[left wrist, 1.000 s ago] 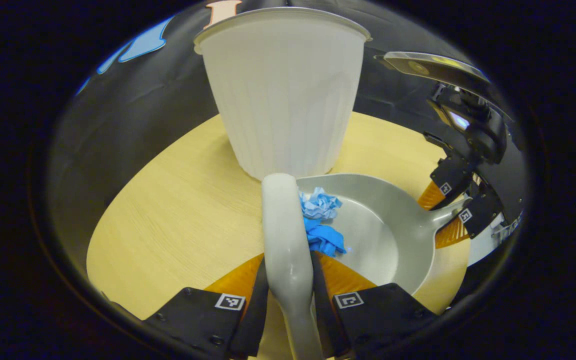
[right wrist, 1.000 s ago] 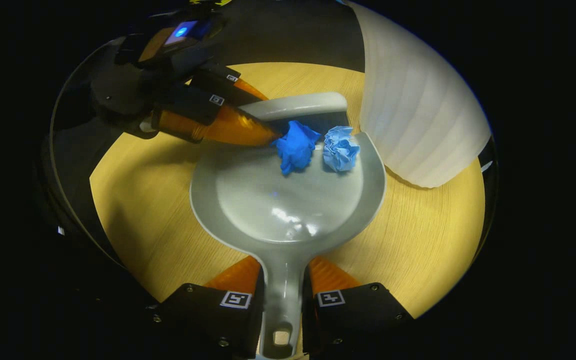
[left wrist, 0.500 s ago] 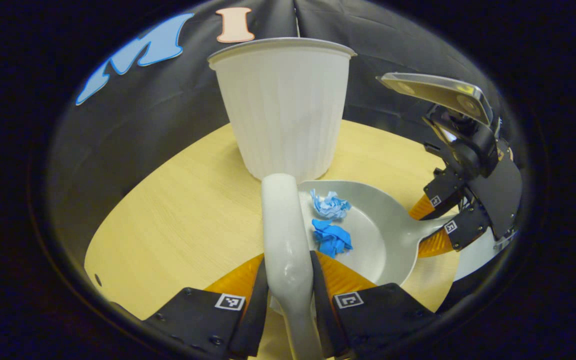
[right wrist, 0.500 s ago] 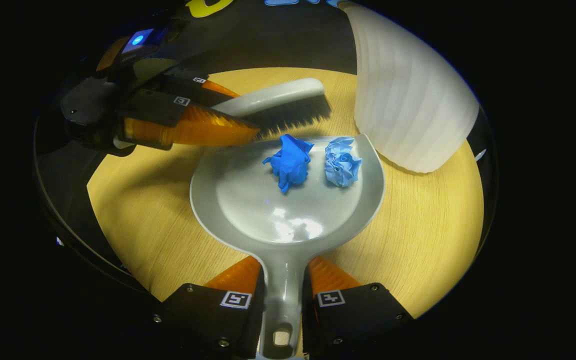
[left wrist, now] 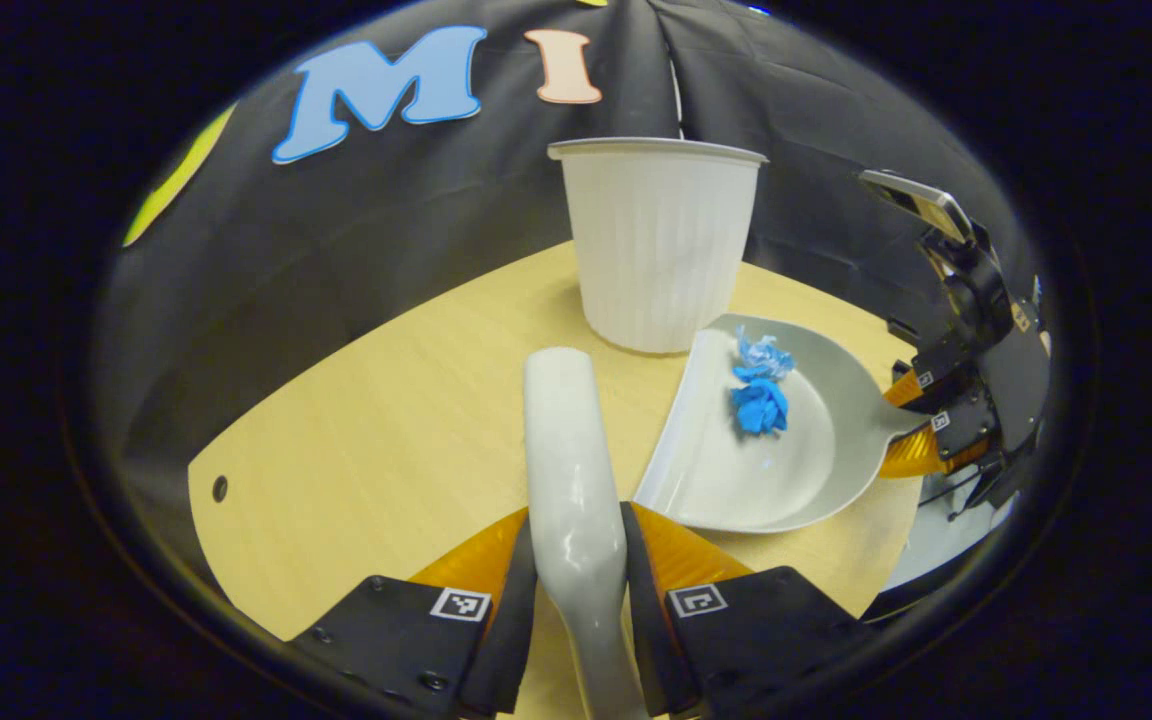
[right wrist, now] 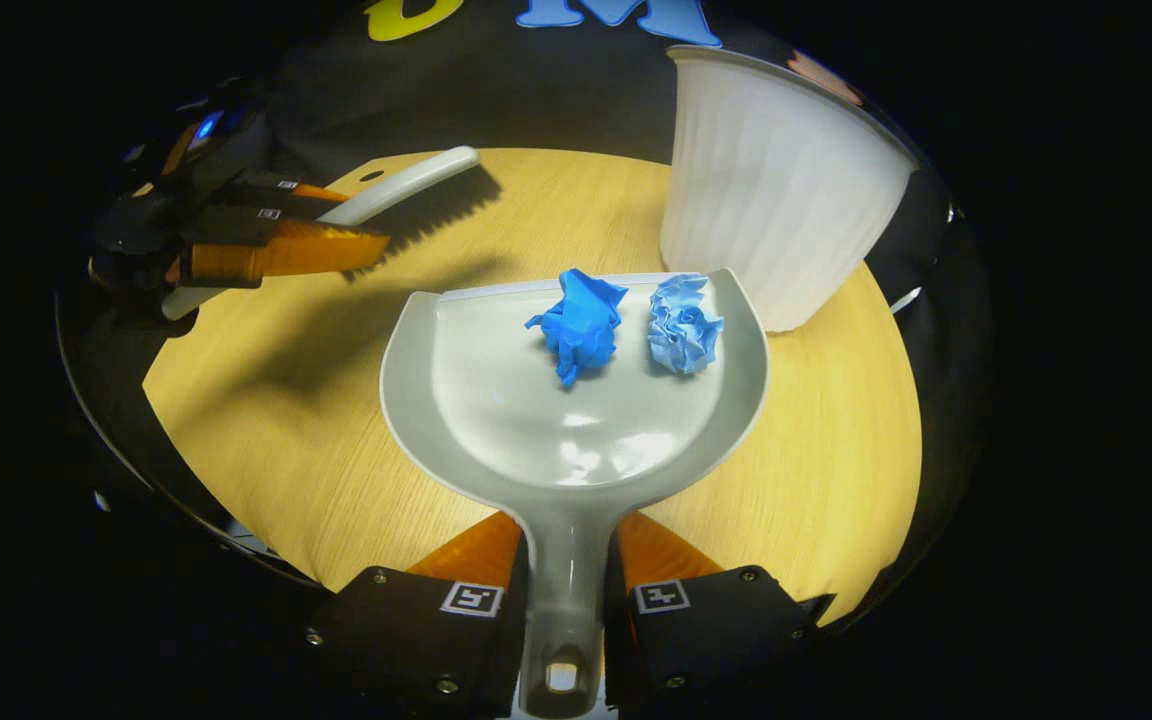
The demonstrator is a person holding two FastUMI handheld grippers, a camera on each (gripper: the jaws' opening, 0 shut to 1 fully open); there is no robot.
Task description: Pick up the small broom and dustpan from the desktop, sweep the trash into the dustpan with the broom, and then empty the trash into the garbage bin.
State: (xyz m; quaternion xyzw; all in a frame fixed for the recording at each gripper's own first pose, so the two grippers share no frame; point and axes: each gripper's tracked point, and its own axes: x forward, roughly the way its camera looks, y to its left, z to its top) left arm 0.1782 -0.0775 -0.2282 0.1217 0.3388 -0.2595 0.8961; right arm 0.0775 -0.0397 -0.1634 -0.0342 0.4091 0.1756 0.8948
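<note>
My right gripper (right wrist: 561, 555) is shut on the handle of the grey dustpan (right wrist: 536, 400), which is lifted off the round wooden table (right wrist: 816, 470). Two crumpled paper balls lie in the pan near its front lip: a dark blue one (right wrist: 579, 322) and a pale blue one (right wrist: 682, 322). My left gripper (left wrist: 579, 545) is shut on the handle of the small white broom (left wrist: 564, 430). In the right gripper view the broom (right wrist: 406, 185) and left gripper (right wrist: 266, 250) hover far left of the pan. In the left gripper view the dustpan (left wrist: 726, 460), paper (left wrist: 760, 405) and right gripper (left wrist: 911, 420) sit to the right.
A white ribbed garbage bin (left wrist: 658, 240) stands on the table (left wrist: 376, 420) just beyond the pan's lip; it shows at the upper right in the right gripper view (right wrist: 776, 190). Black cloth walls the booth behind the table.
The broom has pulled back and away to the left of the dustpan. The dustpan, with both paper balls in it, has lifted off the table and the bin looks farther off.
</note>
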